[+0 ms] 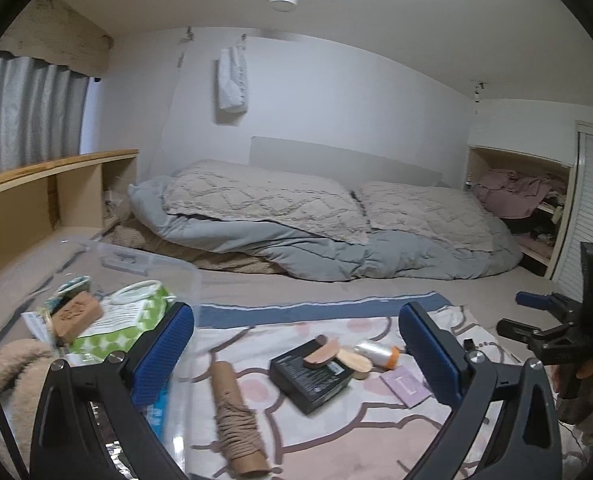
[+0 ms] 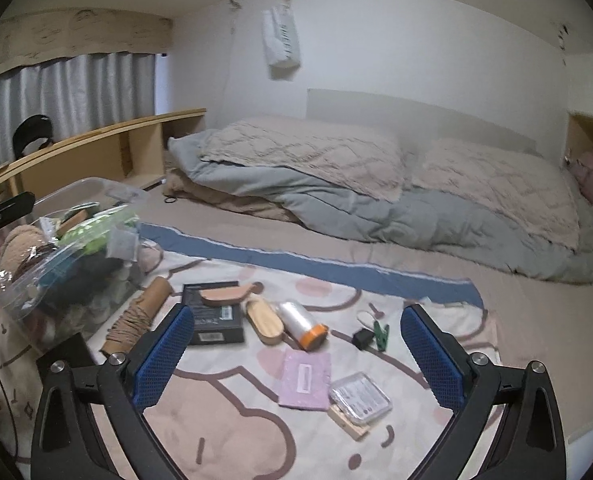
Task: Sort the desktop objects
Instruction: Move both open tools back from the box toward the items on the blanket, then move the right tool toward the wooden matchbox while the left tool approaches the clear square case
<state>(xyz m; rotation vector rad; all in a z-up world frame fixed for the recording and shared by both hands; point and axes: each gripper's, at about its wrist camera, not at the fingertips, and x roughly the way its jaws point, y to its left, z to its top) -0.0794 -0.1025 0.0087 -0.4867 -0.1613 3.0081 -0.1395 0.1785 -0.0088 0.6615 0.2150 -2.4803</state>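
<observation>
The right hand-held gripper (image 2: 297, 344) is held wide with nothing between its pads, above a patterned blanket (image 2: 224, 420) on the bed. The left hand-held gripper (image 1: 296, 344) is likewise wide and empty. A black box (image 2: 212, 316), twine roll (image 2: 136, 320) and clear bottle (image 2: 302, 326) are seen in both views. Only the right view shows a green clip (image 2: 381, 334) and a clear case (image 2: 360, 398); only the left shows a brown block (image 1: 76, 312) in the clear bin (image 1: 152, 264).
</observation>
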